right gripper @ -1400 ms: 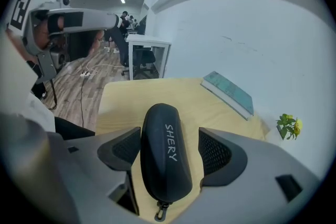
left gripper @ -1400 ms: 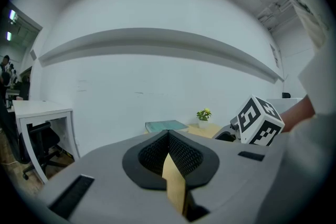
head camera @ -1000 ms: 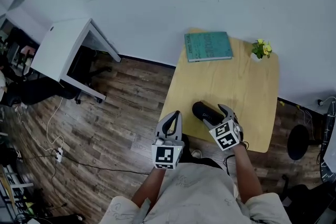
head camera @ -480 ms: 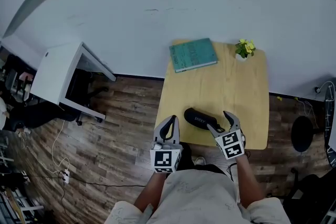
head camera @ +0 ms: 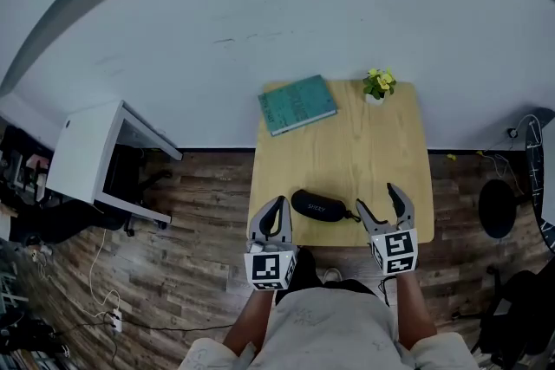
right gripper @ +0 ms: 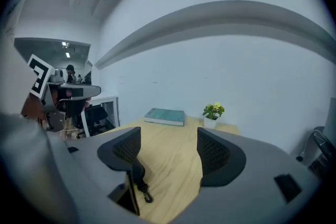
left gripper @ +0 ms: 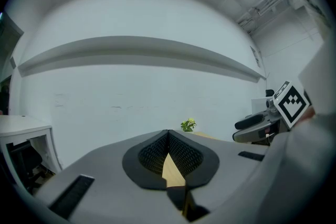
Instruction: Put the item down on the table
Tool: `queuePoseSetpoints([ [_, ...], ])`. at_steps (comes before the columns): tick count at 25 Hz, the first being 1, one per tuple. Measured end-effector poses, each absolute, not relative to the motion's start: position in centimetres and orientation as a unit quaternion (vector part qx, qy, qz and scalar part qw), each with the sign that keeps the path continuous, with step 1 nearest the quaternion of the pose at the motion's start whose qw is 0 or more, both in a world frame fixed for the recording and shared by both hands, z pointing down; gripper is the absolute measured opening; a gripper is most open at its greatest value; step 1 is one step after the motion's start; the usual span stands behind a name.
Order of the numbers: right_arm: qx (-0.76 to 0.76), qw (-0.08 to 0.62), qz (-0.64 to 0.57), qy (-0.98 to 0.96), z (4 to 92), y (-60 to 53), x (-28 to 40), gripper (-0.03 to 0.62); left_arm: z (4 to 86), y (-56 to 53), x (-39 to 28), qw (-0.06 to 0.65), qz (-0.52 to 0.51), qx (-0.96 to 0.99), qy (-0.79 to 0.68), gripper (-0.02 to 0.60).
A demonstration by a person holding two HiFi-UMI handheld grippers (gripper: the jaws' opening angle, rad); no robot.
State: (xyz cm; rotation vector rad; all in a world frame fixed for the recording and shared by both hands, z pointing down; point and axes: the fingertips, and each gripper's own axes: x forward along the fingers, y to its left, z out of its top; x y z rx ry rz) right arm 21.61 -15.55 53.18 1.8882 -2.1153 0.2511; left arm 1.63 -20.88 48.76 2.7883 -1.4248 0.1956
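- The black case is lying flat on the worktop. There's pale lettering on its lid, but it's too small to read.
- Right tool: just right of the case, jaws spread wide, nothing in them. The case's strap clip sits by one jaw.
- Left tool: just left of the case, jaws pressed together, empty.
- A teal book and a little potted plant are well beyond the case.

Black case, teal book, pale wooden table, yellow-flowered plant.
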Motion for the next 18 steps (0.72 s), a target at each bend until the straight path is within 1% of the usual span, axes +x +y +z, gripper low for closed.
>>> queuePoseSetpoints([
  [4,0.681,0.119,0.063,-0.72,50.6,-14.7,23.0,0.337,47.9,-20.7,2.0,-0.01,0.059,0.891,-0.45,0.008],
  [10,0.714,0.066,-0.017,-0.696,46.1,-13.2,24.4,0.337,45.9,-20.4,2.4,-0.048,0.04,0.89,-0.452,0.008],
  [13,0.721,0.056,-0.039,-0.689,45.1,-12.8,24.6,0.337,45.4,-20.4,2.4,-0.054,0.034,0.89,-0.452,0.008],
  [18,0.725,0.051,-0.034,-0.685,45.0,-12.8,24.6,0.337,45.0,-20.4,2.1,-0.053,0.032,0.889,-0.454,0.008],
])
